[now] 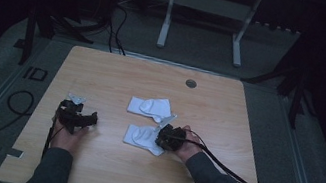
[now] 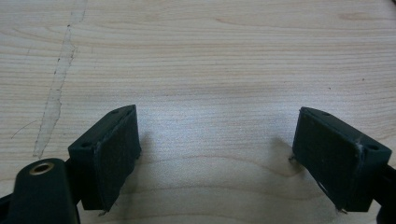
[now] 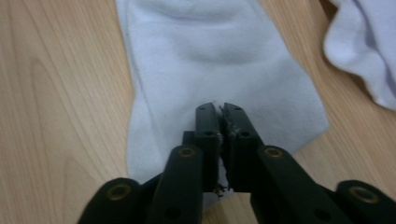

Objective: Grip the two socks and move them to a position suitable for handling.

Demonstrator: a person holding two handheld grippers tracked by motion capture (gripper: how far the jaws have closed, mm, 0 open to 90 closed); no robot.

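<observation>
The nearer white sock (image 3: 210,60) lies flat on the surface (image 1: 245,131) directly beneath and ahead of the right tool (image 3: 221,114), its long axis running away along the jaws, which are pressed together over its near edge; whether they pinch fabric I cannot tell. The second sock (image 1: 150,106) lies beyond and to that tool's right. The left tool (image 2: 215,149), well apart, rests spread wide over bare wood, holding nothing.

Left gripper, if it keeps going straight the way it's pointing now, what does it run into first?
Probably just the bare wooden table. The left gripper has its jaws wide open with nothing between or ahead of them; it seems angled down at the tabletop, though the depth is hard to judge.
</observation>
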